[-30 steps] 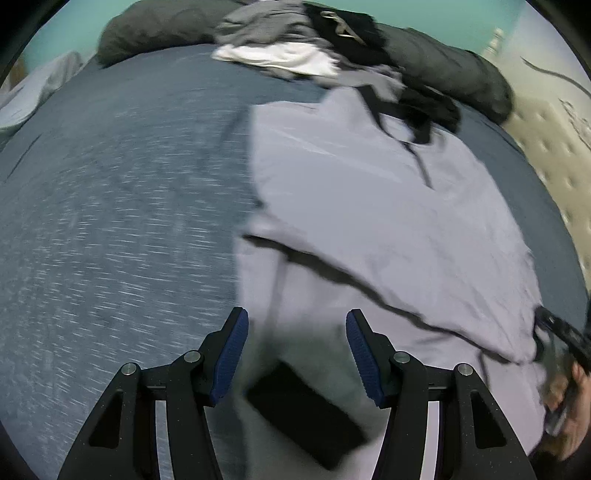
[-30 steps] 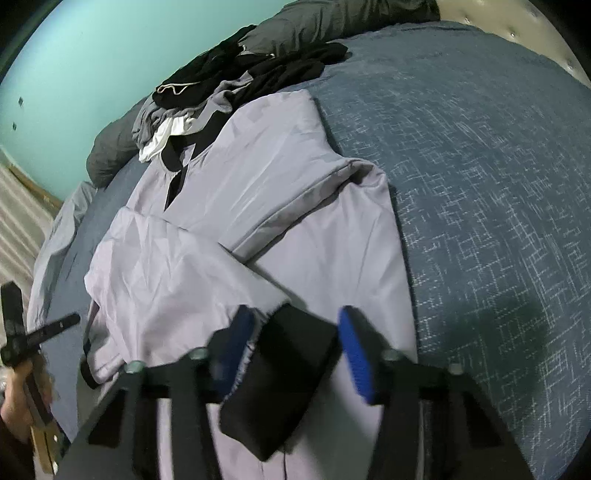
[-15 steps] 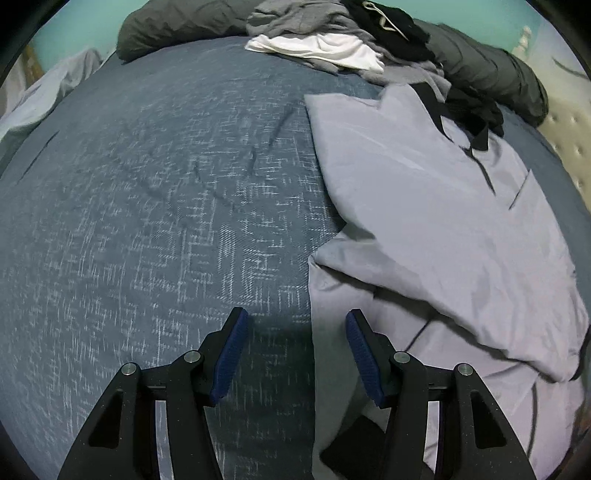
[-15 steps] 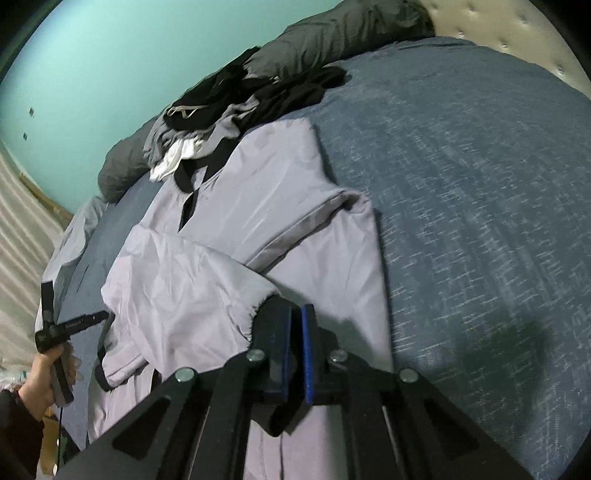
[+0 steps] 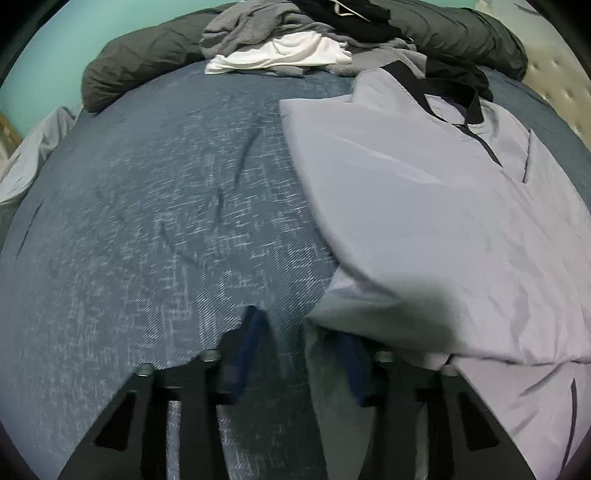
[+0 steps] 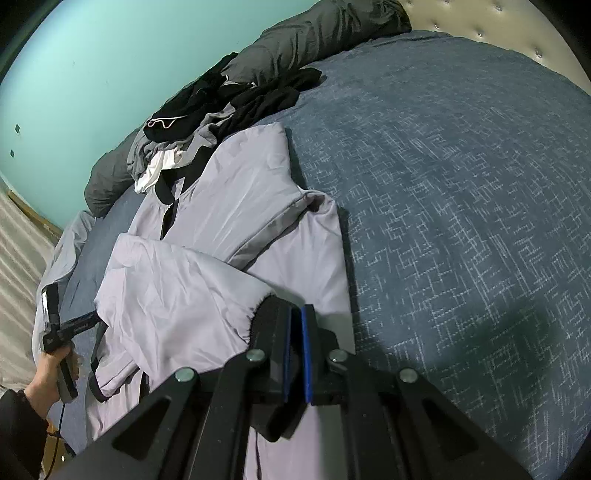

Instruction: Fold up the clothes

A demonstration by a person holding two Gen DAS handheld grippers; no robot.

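Note:
A pale lavender jacket (image 5: 424, 206) with a black collar and cuffs lies spread on the blue bedcover (image 5: 147, 221). My left gripper (image 5: 299, 332) is open and low at the jacket's left edge, and a fold of that edge lies between its fingers, covering part of the right one. In the right wrist view the jacket (image 6: 236, 206) has one sleeve folded across its body. My right gripper (image 6: 295, 317) is shut on that sleeve's black cuff (image 6: 267, 314). A hand (image 6: 51, 373) holds the left gripper at the jacket's far side.
A heap of grey, white and black clothes (image 5: 295, 48) lies at the far end against a dark grey duvet (image 5: 140, 62). A tufted headboard (image 6: 498, 18) and a teal wall (image 6: 92, 74) border the bed. Open bedcover (image 6: 461, 184) stretches right of the jacket.
My right gripper has shut on the sleeve's black cuff and stays there. My left gripper has moved from over the jacket to its left edge and dropped lower, still open.

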